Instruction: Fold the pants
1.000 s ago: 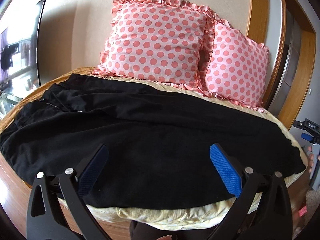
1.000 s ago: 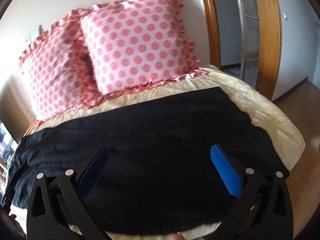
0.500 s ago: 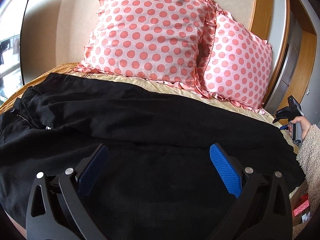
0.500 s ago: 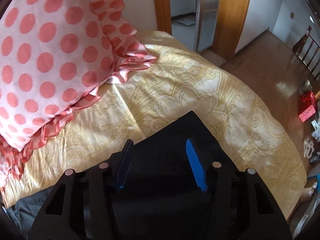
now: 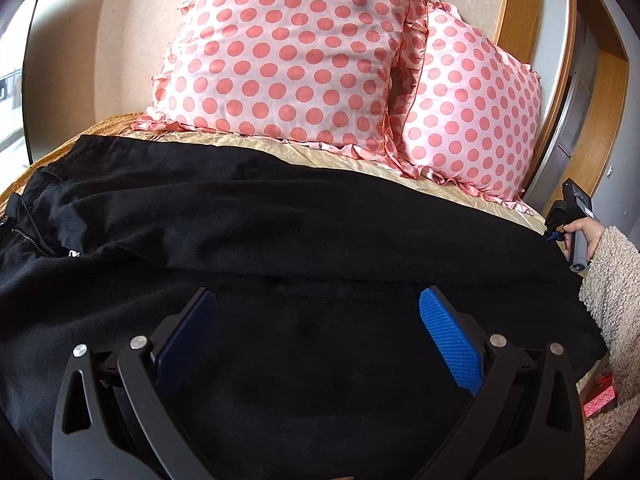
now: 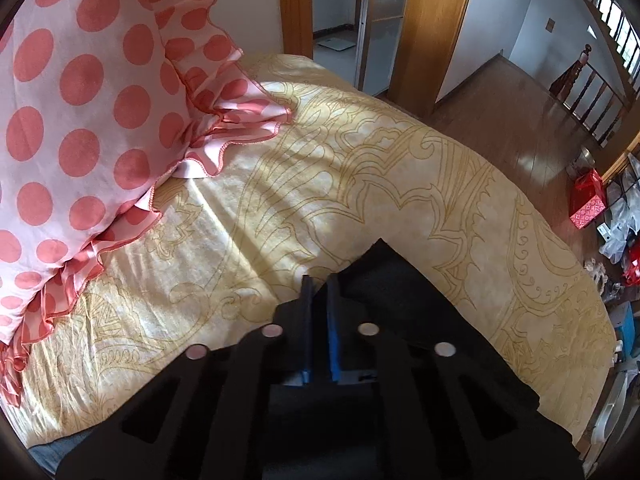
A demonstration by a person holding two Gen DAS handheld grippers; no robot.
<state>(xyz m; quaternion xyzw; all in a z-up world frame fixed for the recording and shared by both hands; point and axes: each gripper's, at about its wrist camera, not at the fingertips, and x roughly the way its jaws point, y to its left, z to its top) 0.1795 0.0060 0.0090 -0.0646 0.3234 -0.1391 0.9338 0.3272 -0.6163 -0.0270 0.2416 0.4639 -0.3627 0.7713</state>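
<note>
Black pants point(image 5: 280, 240) lie spread across the yellow bed, waist with zipper at the left, leg ends at the right. My left gripper point(image 5: 316, 320) is open and empty, low over the middle of the near leg. My right gripper point(image 6: 319, 296) has its blue pads nearly together at the far corner of the pants' leg hem point(image 6: 384, 264); the jaws appear shut on that black cloth. In the left wrist view the right gripper point(image 5: 554, 234) shows at the far right edge of the pants, held by a hand in a fleecy sleeve.
Two pink polka-dot pillows point(image 5: 288, 52) lean on the wall behind the pants. The patterned yellow bedspread point(image 6: 400, 168) runs to the bed's right edge, with wooden floor point(image 6: 500, 96), a door frame and clutter beyond.
My right gripper has moved down to the hem corner and its jaws have closed from wide open. My left gripper has moved forward and lower over the pants, still open.
</note>
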